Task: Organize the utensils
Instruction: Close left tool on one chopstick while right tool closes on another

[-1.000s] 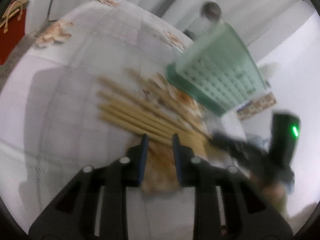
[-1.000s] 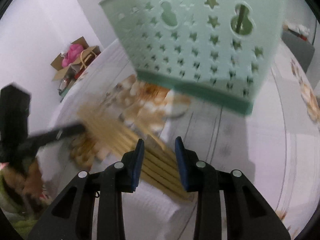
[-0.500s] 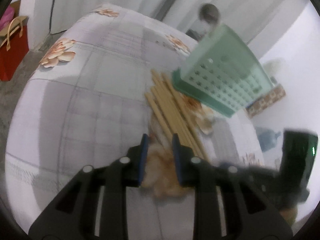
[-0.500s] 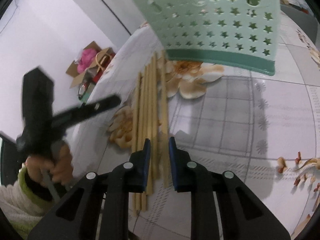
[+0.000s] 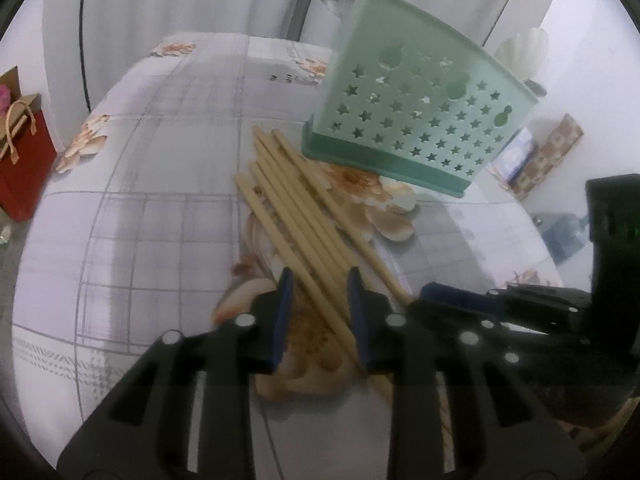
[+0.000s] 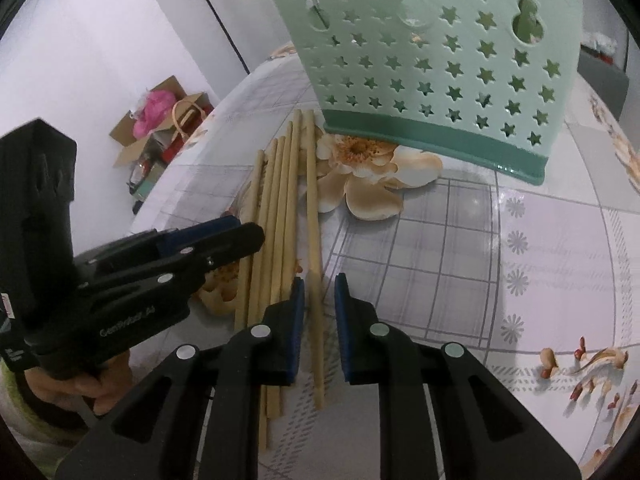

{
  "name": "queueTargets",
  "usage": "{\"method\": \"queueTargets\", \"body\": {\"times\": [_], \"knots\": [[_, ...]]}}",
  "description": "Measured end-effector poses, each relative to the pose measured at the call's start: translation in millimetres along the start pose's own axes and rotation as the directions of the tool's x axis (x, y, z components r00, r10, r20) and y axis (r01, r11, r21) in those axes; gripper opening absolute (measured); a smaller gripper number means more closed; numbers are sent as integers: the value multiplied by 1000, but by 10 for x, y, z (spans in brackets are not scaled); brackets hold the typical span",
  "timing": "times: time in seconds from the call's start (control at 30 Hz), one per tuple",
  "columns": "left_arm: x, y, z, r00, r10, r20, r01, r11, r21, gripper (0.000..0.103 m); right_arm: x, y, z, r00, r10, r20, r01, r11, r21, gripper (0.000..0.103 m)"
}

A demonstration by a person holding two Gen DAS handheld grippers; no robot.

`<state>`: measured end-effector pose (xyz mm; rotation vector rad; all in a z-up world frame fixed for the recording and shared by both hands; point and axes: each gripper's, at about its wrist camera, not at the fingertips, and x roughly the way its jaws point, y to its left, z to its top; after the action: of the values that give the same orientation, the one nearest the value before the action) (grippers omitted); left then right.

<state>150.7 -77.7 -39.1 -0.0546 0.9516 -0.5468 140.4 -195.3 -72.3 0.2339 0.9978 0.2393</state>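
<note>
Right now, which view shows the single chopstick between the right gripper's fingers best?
The right wrist view: the chopstick runs unobstructed from near the green holder down between the open right gripper. In the left wrist view it lies at the bundle's edge, its near end hidden behind the grippers.

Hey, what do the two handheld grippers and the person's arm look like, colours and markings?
Both grippers, left gripper and right gripper, are black plastic with blue finger pads and silver round screws. White lettering marks the left one's side. The sleeve looks white with green trim.
</note>
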Motion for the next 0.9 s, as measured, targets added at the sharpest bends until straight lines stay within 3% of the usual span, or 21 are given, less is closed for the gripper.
{"method": "queueTargets", "body": {"times": [0.1, 0.43, 0.6, 0.9], "knots": [[12, 14, 3, 1000, 27, 5, -27, 1000, 4, 10, 12, 33, -13, 1000, -27, 6, 27, 999, -28, 10], [40, -36, 25, 997, 72, 10, -73, 996, 48, 11, 80, 147, 8, 995, -97, 28, 100, 990, -99, 7], [-49, 46, -10, 996, 88, -14, -88, 996, 26, 8, -6, 47, -48, 996, -91, 8, 92, 993, -73, 7], [-388, 307, -252, 995, 46, -93, -49, 998, -27, 8, -317, -220, -379, 996, -61, -69, 56, 996, -62, 7]]}}
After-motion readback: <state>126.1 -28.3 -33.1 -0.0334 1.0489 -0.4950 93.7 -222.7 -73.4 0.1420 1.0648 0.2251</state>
